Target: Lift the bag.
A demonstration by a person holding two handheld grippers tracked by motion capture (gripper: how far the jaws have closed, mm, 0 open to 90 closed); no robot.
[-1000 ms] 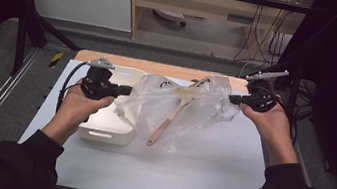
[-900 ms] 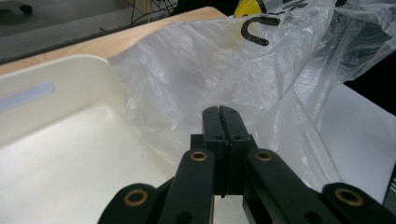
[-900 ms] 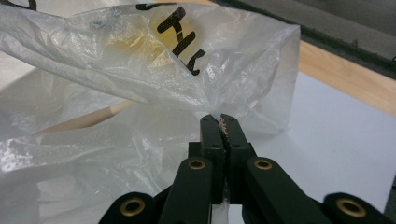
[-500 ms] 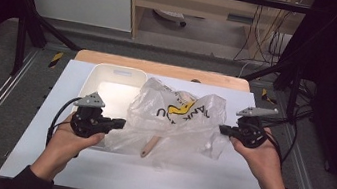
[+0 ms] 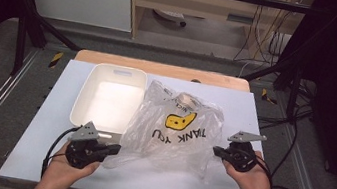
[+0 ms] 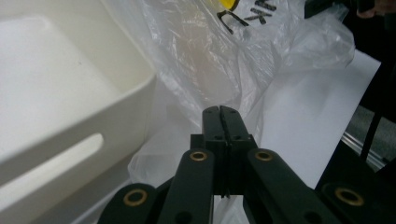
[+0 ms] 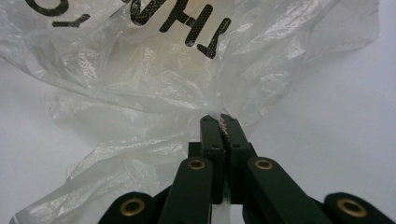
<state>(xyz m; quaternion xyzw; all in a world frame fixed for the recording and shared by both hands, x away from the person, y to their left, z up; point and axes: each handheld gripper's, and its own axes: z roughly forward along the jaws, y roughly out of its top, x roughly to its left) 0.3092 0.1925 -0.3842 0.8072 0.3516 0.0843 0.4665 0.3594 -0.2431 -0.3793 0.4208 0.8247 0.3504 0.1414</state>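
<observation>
1. Plastic bag lies mid-counter, its left side against the white tub, which sits toward the far-left corner.
2. Left gripper fingers pinch the bag's near-left edge; film shows clamped between them in the left gripper view.
3. Right gripper fingers pinch the bag's right edge.
4. 2 opposite pinches probably serve to keep the bag stretched flat near the counter's front edge.

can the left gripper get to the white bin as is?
Probably not as is: the left gripper is shut on the bag. The bin sits close beside it with nothing between, so once it lets go, yes.
</observation>
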